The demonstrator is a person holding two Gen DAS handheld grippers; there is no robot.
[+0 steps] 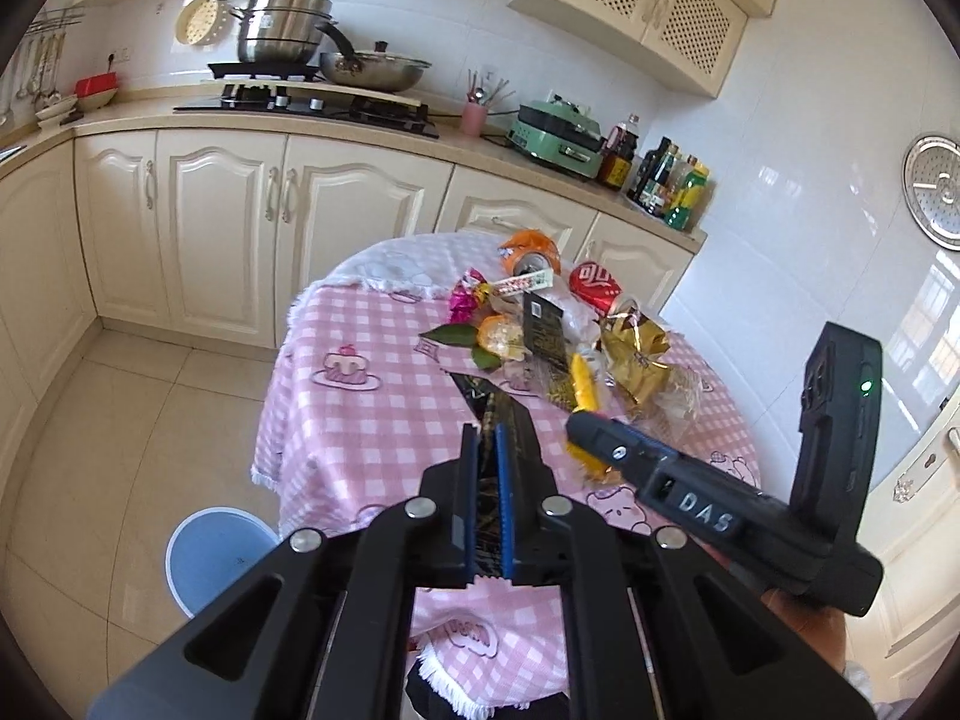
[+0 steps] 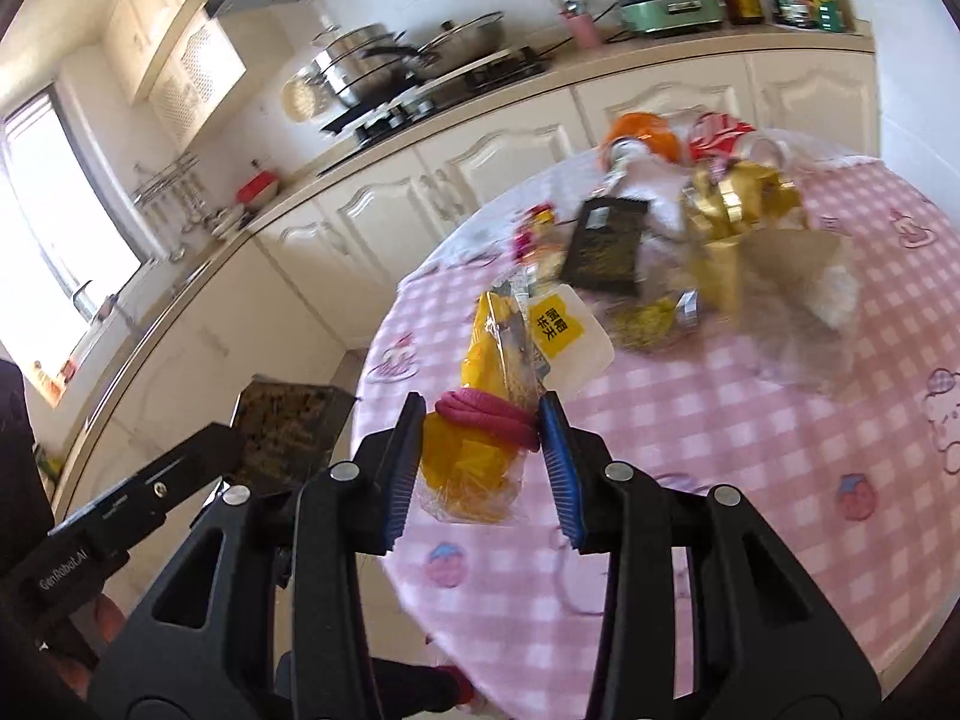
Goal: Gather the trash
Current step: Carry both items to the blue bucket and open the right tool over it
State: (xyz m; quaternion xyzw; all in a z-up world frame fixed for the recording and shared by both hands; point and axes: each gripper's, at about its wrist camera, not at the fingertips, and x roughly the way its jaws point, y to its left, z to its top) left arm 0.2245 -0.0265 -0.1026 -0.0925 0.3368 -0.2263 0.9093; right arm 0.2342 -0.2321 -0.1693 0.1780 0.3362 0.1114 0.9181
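Observation:
My left gripper (image 1: 487, 438) is shut on a black and gold wrapper (image 1: 501, 414), held above the near edge of the round table; the wrapper also shows in the right wrist view (image 2: 285, 429). My right gripper (image 2: 483, 420) is shut on a yellow plastic bag tied with a pink band (image 2: 480, 414), held above the table; the bag shows in the left wrist view (image 1: 585, 393). A pile of trash lies at the table's far side: an orange can (image 1: 531, 252), a red can (image 1: 597, 285), a gold wrapper (image 1: 636, 354), a black packet (image 1: 543, 330).
The table has a pink checked cloth (image 1: 360, 420). A blue bin (image 1: 216, 558) stands on the floor at the table's left. Kitchen cabinets and a counter with a stove, pots (image 1: 288, 30) and bottles (image 1: 672, 180) run behind the table.

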